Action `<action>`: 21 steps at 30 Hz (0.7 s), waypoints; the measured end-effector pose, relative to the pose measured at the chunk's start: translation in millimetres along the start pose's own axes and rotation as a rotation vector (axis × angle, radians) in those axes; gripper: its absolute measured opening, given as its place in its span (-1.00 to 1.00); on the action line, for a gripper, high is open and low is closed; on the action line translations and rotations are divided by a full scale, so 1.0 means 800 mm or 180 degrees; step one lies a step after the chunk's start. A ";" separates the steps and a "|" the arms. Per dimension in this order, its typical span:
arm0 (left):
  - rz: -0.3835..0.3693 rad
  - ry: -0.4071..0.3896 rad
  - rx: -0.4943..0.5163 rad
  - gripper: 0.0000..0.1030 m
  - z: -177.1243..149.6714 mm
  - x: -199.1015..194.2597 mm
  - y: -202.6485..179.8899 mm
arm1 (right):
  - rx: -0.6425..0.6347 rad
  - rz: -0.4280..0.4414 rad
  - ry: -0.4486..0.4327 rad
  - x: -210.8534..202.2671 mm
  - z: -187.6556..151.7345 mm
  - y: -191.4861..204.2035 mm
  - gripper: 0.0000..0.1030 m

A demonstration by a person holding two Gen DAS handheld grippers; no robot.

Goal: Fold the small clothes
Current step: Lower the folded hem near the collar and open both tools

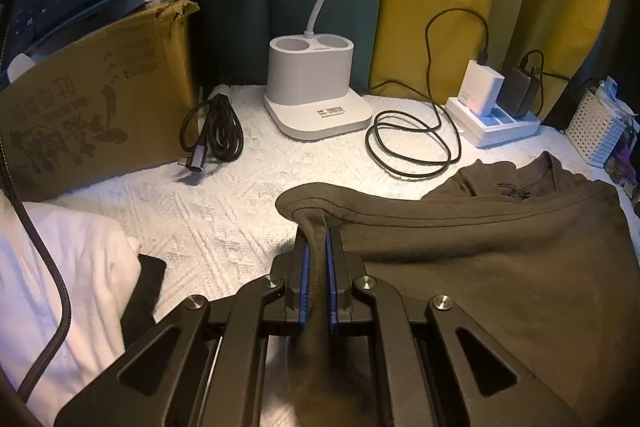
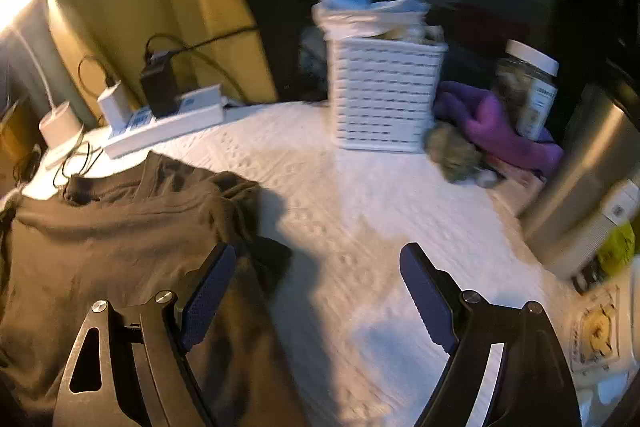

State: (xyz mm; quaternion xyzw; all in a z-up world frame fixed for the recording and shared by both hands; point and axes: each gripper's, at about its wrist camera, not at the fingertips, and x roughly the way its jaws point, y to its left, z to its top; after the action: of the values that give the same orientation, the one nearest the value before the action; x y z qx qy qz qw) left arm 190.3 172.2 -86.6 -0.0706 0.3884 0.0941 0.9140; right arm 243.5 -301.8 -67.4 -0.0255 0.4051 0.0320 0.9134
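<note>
A dark brown garment [image 1: 480, 247] lies on the white textured cloth [image 1: 224, 219], partly folded over itself. My left gripper [image 1: 319, 231] is shut on a pinched fold of its hemmed edge, lifted a little off the cloth. In the right wrist view the same garment [image 2: 120, 235] spreads at the left. My right gripper [image 2: 318, 255] is open and empty, with its left finger [image 2: 208, 291] over the garment's right edge and its right finger [image 2: 428, 291] over bare cloth.
A cardboard box [image 1: 92, 107], coiled cables [image 1: 216, 131], a white lamp base [image 1: 316, 95] and a power strip with chargers [image 1: 496, 115] stand at the back. White fabric [image 1: 60, 279] lies front left. A white basket [image 2: 384, 95], purple cloth [image 2: 492, 131] and a jar [image 2: 528, 91] stand on the right.
</note>
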 end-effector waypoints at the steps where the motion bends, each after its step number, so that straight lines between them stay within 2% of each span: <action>1: -0.0005 -0.0009 0.0004 -0.88 0.000 -0.003 -0.001 | 0.0038 -0.0006 0.0000 -0.003 -0.003 -0.005 0.66; 4: -0.0030 0.0023 -0.0002 -0.88 0.000 -0.010 -0.001 | 0.0220 0.0142 0.0210 0.000 -0.017 -0.019 0.60; 6: -0.0029 0.0036 0.0006 -0.87 -0.001 -0.013 -0.003 | 0.0248 0.0289 0.0311 0.005 -0.027 -0.018 0.32; 7: -0.0025 0.0047 0.0009 -0.87 -0.002 -0.016 -0.004 | 0.0224 0.0310 0.0360 0.010 -0.033 -0.014 0.07; 8: -0.0027 0.0056 0.0017 -0.87 -0.003 -0.018 -0.005 | 0.0228 0.0344 0.0395 0.015 -0.036 -0.012 -0.10; 10: -0.0015 0.0054 0.0027 -0.87 -0.005 -0.024 -0.007 | 0.0285 0.0480 0.0411 0.027 -0.038 -0.009 -0.14; 16: -0.0012 0.0067 0.0017 -0.86 -0.012 -0.036 -0.006 | 0.0301 0.0594 0.0255 0.043 -0.017 -0.001 -0.15; 21: -0.0041 0.0158 -0.0005 -0.86 -0.018 -0.034 -0.004 | 0.0325 0.0640 0.0359 0.065 -0.009 0.003 -0.15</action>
State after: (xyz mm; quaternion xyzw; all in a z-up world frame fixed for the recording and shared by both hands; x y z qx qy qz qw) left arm 163.0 162.9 -76.7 -0.0761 0.4105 0.0866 0.9046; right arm 273.1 -297.9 -111.0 0.0600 0.4574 0.1012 0.8815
